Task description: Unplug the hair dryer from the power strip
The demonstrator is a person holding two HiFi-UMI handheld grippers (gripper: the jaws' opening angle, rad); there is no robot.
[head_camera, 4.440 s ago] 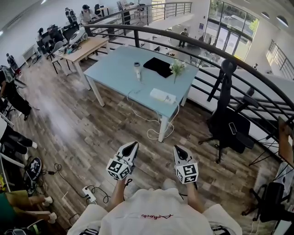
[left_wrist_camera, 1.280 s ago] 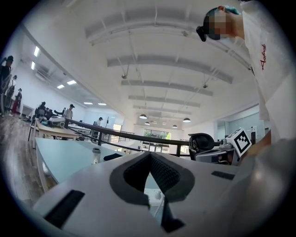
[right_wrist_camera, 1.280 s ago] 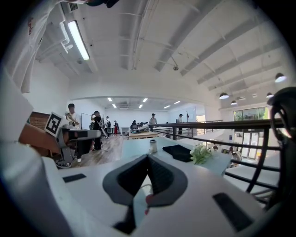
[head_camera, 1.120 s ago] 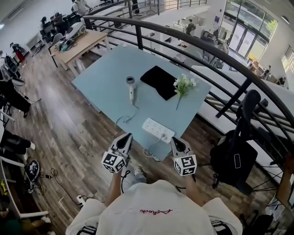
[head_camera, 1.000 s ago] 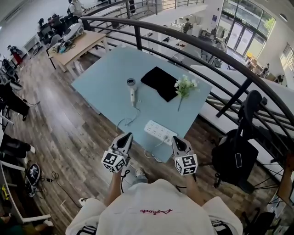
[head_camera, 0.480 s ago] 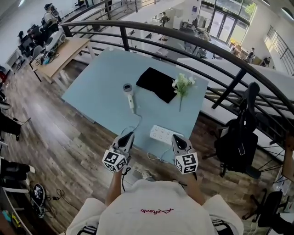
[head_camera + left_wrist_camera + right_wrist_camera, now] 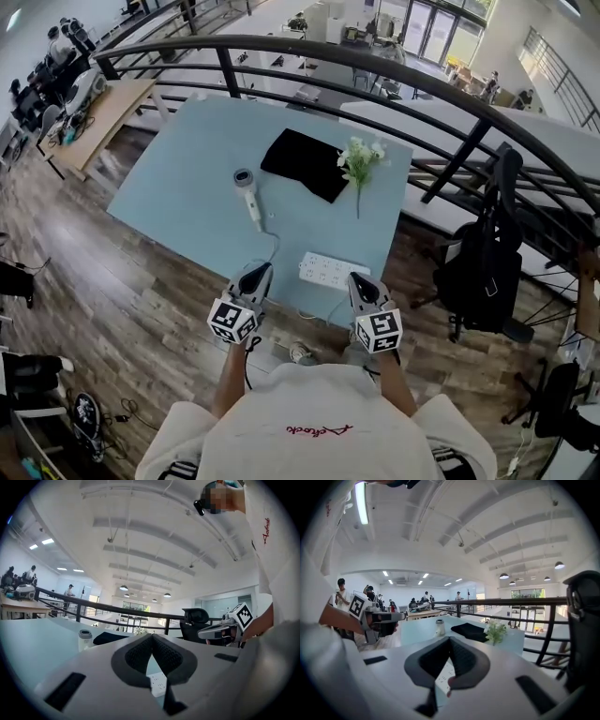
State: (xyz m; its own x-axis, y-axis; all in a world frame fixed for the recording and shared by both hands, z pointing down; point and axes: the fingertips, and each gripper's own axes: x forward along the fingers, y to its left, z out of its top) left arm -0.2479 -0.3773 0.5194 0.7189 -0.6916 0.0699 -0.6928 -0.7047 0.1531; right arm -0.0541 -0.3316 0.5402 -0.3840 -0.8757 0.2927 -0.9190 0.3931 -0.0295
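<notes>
My left gripper [image 7: 258, 273] and my right gripper [image 7: 359, 278] both have their jaws pressed together with nothing in them, and I hold them at the near edge of the pale blue table [image 7: 178, 187]. The white power strip [image 7: 330, 271] lies near that edge, roughly between the two tips. The hair dryer [image 7: 247, 194] lies farther out on the table, its cord [image 7: 274, 242] trailing back toward my left gripper.

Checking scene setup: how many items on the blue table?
4: hair dryer left of centre, black cloth at the back, flower sprig to its right, power strip at the near edge. Nothing seems hidden.
</notes>
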